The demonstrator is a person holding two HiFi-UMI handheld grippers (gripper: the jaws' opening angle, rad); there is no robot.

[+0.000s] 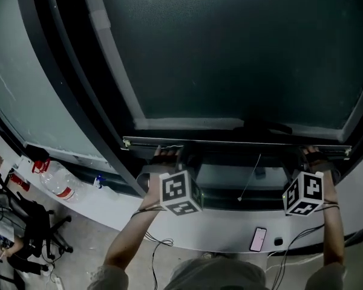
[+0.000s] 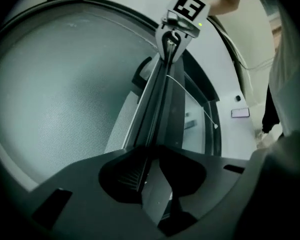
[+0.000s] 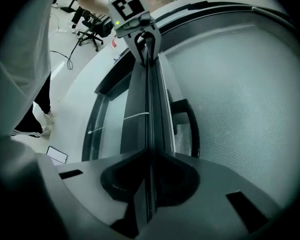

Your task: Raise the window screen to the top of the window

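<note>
The one dark mesh window screen (image 1: 230,53) fills the upper middle of the head view. Its single pale metal bottom rail (image 1: 236,142) runs level across the frame just below centre.

There are two grippers, both at that rail. The left gripper (image 1: 167,154) is at the rail's left end and the right gripper (image 1: 314,157) at its right end, well apart. Each carries one marker cube.

In the left gripper view the left gripper's (image 2: 150,156) jaws stand apart with the rail between them and a gap on one side. In the right gripper view the right gripper's (image 3: 150,156) jaws sit close against both faces of the rail, with no gap to be seen.

One thin white pull cord (image 1: 249,177) hangs below the rail, and one phone (image 1: 258,238) lies on the sill at lower centre.
</note>
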